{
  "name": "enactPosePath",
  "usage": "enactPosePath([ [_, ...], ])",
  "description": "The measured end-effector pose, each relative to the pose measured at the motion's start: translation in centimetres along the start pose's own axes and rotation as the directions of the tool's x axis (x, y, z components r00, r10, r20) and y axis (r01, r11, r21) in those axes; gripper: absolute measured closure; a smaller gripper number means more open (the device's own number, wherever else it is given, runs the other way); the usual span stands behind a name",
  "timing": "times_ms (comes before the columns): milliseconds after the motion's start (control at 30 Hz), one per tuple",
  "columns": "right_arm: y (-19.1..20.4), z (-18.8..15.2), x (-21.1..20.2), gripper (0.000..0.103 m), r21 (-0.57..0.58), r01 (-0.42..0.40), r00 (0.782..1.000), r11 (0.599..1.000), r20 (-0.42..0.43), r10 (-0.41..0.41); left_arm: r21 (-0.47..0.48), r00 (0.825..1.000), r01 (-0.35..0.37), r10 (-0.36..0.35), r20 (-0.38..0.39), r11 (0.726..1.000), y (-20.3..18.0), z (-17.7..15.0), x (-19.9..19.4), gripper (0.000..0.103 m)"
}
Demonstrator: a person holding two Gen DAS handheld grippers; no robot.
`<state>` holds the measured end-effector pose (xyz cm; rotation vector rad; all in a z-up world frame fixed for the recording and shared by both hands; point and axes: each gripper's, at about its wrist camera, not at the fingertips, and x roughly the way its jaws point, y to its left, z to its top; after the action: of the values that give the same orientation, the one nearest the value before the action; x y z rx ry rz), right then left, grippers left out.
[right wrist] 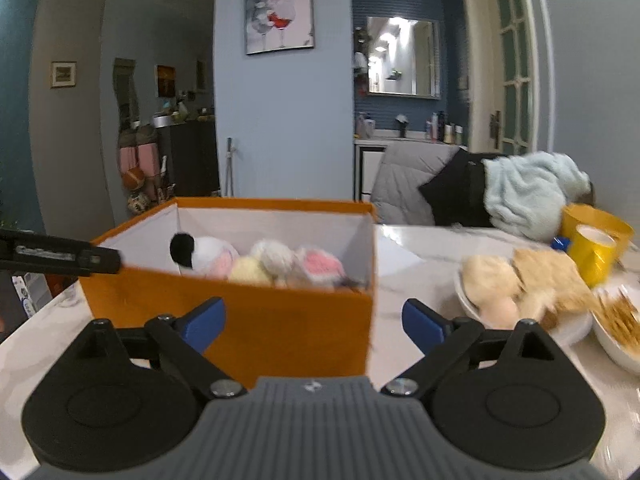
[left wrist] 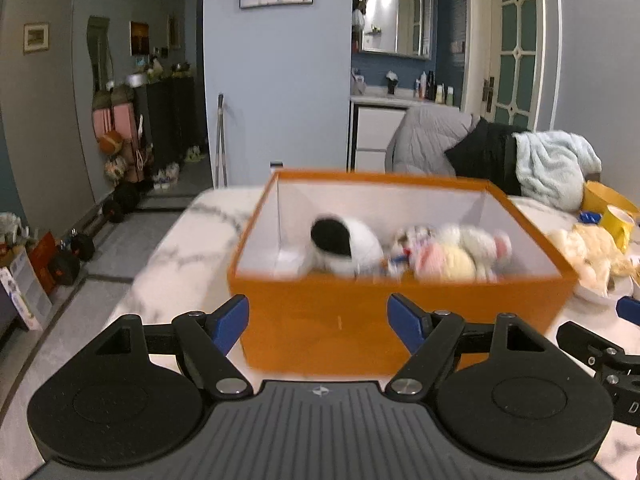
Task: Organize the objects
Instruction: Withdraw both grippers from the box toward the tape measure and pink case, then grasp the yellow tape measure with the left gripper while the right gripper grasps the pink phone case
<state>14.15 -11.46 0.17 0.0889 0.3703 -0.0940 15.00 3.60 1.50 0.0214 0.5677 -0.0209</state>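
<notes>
Currently the left gripper (left wrist: pixel 318 320) and right gripper (right wrist: pixel 314 324) are level, jaws spread, grasping nothing. Directly ahead on the bench (right wrist: pixel 420 280) stands the orange box (left wrist: pixel 360 312); its plush toys (left wrist: pixel 400 250) are blurred, partly hidden by its front wall.

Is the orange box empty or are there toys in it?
Not empty. The open orange box holds plush toys, including a white one with a black patch.

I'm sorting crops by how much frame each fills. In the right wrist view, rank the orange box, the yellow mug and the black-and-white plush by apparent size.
1. orange box, though it is nearest the camera
2. black-and-white plush, partly hidden by the box wall
3. yellow mug, similar to the plush, so unsure
</notes>
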Motion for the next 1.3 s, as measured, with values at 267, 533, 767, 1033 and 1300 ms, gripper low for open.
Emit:
enactPosePath([
  [267, -1.4, -4.7, -2.5, 0.008, 0.087, 0.011, 0.996, 0.996, -0.089, -0.004, 0.070, 0.993, 0.082, -0.076, -0.086, 0.994, -2.1, -4.5, 1.0, 0.013],
  [533, -2.5, -6.0, -3.6, 0.008, 0.120, 0.024, 0.992, 0.993, -0.126, -0.009, 0.171, 0.988, 0.108, -0.086, -0.130, 0.979, -4.6, -6.3, 3.4, 0.013],
  [767, -2.9, -6.2, -2.5, 0.007, 0.131, 0.035, 0.989, 0.991, -0.149, -0.015, 0.148, 0.980, 0.138, -0.113, -0.166, 0.979, -4.4, -7.4, 4.6, 0.013],
  [1033, -1.7, -5.1, 1.8, 0.006, 0.146, 0.102, 0.972, 0.984, -0.226, -0.067, 0.106, 0.984, 0.094, -0.077, -0.161, 0.990, -3.5, -7.9, 4.6, 0.013],
  [1300, 1.7, -4.8, 6.1, 0.004, 0.068, 0.159, 0.950, 0.985, -0.284, -0.134, 0.047, 0.984, 0.074, -0.065, -0.166, 0.996, -1.3, -7.8, 4.0, 0.013],
])
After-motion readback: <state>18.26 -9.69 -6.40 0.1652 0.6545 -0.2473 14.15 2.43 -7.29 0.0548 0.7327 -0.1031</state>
